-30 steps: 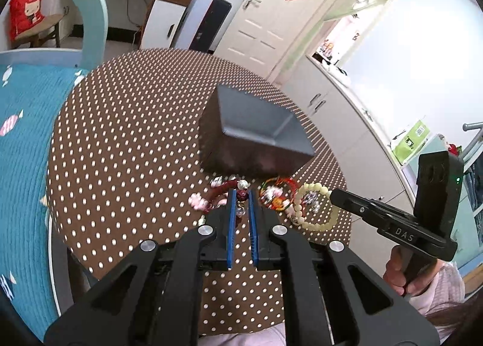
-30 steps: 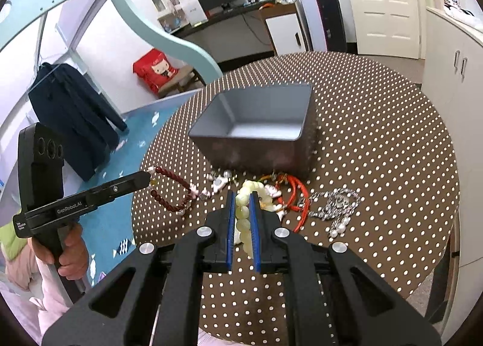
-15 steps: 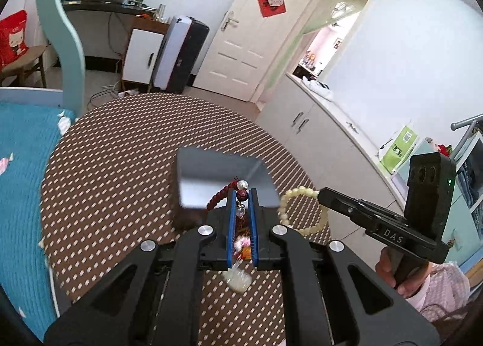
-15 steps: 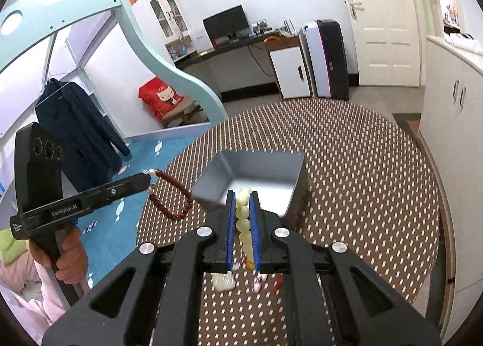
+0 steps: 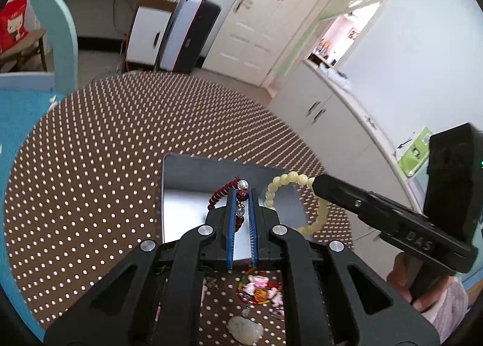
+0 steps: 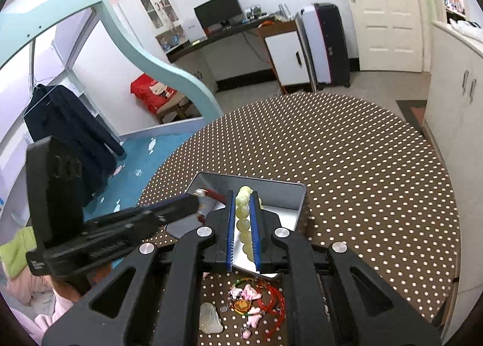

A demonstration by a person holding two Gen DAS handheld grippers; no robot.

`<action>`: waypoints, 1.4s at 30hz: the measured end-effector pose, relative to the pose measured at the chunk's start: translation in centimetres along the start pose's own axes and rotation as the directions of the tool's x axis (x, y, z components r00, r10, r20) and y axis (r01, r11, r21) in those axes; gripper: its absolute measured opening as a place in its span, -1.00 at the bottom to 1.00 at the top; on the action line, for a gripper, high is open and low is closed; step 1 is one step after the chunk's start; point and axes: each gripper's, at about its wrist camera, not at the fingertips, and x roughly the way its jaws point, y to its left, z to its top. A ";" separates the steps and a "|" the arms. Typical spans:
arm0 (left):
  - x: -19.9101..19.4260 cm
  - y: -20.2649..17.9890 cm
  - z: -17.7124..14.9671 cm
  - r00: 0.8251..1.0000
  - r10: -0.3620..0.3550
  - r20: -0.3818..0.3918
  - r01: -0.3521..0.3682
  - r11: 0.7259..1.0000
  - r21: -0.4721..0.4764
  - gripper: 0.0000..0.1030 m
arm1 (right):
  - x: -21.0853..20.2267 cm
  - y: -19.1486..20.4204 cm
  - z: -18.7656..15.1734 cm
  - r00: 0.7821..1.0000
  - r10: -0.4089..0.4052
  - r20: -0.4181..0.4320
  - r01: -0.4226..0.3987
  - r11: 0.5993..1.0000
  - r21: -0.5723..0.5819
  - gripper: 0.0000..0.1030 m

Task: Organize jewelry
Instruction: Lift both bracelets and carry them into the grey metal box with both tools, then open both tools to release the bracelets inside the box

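Note:
My left gripper (image 5: 241,195) is shut on a dark red bead bracelet (image 5: 219,193) and holds it above the open grey metal box (image 5: 193,198). My right gripper (image 6: 242,196) is shut on a cream bead bracelet (image 6: 244,216) and holds it over the same box (image 6: 289,195). In the left wrist view the cream bracelet (image 5: 273,187) hangs from the right gripper's tip (image 5: 317,184). In the right wrist view the red bracelet (image 6: 211,193) hangs at the left gripper's tip (image 6: 194,202).
The round table (image 5: 90,149) has a brown polka-dot cloth. In front of the box lie a red cord bracelet with pink charms (image 6: 256,300) and a pale jade pendant (image 6: 209,318). White cabinets (image 6: 452,104) stand right of the table and a teal bed frame (image 6: 135,53) left.
Both grippers have lifted their bracelets off the table and moved forward over the box. The grippers have come closer together.

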 end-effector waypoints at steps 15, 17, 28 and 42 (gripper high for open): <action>3.8 0.1 -1.4 0.991 0.126 -0.053 -0.120 0.988 0.099 -0.49 | 4.5 0.1 -0.4 0.990 -0.048 -0.133 0.050 0.999 0.008 -0.59; 3.7 -0.5 -1.9 0.988 0.152 -0.040 -0.147 0.983 0.111 -0.29 | 3.9 -0.1 -0.3 0.990 -0.072 -0.121 0.073 0.997 0.001 -0.54; 2.0 -0.5 -2.5 0.985 0.172 -0.015 -0.170 0.979 0.113 -0.20 | 1.7 -0.3 -0.5 0.995 -0.070 -0.072 0.070 0.998 -0.004 -0.32; -2.7 -1.3 -4.7 0.981 0.186 0.047 -0.191 0.971 0.142 0.00 | -1.4 1.1 -2.2 0.996 -0.089 -0.010 0.089 0.996 -0.013 -0.22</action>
